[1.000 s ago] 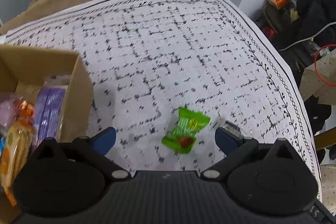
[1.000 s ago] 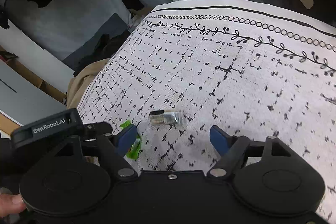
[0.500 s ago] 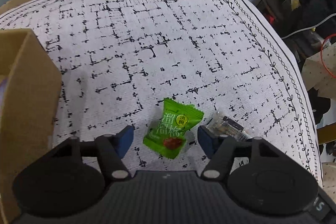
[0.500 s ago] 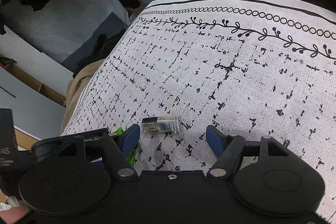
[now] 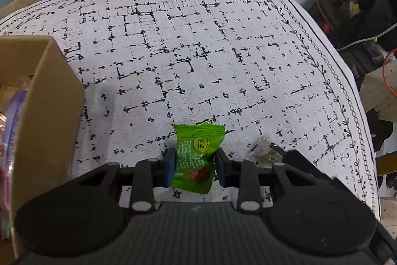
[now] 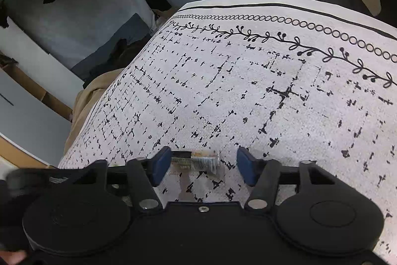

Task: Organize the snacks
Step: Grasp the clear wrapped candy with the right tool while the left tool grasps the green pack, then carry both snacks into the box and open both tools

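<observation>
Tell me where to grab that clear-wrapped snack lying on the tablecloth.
The clear-wrapped snack lies flat and long, crosswise between the fingers of the right hand-held gripper, whose jaws are closing. Grip its narrow middle from above, across the short sides, avoiding the crinkly ends.

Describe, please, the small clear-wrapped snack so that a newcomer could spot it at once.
Start at the black-and-white patterned tablecloth. Near its front edge, the clear-wrapped snack lies flat between the closing right tongs. Unlike the bright green packet nearby, it is transparent and slim.
</observation>
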`<state>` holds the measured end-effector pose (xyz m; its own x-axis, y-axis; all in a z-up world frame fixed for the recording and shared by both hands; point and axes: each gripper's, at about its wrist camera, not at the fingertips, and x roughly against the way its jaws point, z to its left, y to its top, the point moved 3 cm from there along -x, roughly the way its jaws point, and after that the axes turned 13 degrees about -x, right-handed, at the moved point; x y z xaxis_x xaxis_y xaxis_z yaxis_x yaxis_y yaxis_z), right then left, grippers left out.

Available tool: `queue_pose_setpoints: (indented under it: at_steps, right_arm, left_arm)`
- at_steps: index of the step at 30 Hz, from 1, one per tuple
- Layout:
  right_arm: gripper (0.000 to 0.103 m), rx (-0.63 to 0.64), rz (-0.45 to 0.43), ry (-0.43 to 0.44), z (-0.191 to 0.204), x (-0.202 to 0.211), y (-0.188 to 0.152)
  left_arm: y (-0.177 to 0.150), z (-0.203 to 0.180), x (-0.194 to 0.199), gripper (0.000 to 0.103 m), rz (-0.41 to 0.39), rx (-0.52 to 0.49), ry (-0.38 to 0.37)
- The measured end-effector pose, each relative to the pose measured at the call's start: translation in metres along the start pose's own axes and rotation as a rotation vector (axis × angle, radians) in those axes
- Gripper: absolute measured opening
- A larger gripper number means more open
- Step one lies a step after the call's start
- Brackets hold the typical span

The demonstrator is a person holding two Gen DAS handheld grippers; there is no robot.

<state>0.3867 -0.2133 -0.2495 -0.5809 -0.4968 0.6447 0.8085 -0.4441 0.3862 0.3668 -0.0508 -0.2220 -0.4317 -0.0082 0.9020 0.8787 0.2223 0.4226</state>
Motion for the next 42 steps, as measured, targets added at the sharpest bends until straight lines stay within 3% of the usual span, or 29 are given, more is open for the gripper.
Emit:
queue_pose_setpoints:
  at_steps: [3,5,9,20,30,42]
  right_arm:
    - [0.019,0.012,0.028,-0.002,0.000,0.000,-0.003]
    - [0.017,0.002,0.040,0.013,0.000,0.005,-0.006]
    - [0.015,-0.037,0.047,0.063,-0.001,0.021,-0.008]
    - [0.015,-0.059,-0.069,0.076,0.011,0.095,-0.014]
    - [0.015,-0.025,-0.132,0.113,0.049,0.147,-0.031]
    - [0.015,0.040,-0.166,0.142,0.100,0.171,-0.050]
  left_arm:
    - [0.002,0.001,0.013,0.032,-0.019,0.003,-0.005]
    - [0.004,0.003,0.024,0.032,-0.032,0.008,-0.013]
    - [0.008,0.007,0.043,0.032,-0.051,0.014,-0.024]
    - [-0.005,0.017,0.103,0.032,-0.128,0.029,-0.086]
    - [-0.026,0.035,0.155,0.032,-0.202,0.046,-0.155]
    - [-0.040,0.071,0.195,0.032,-0.257,0.082,-0.191]
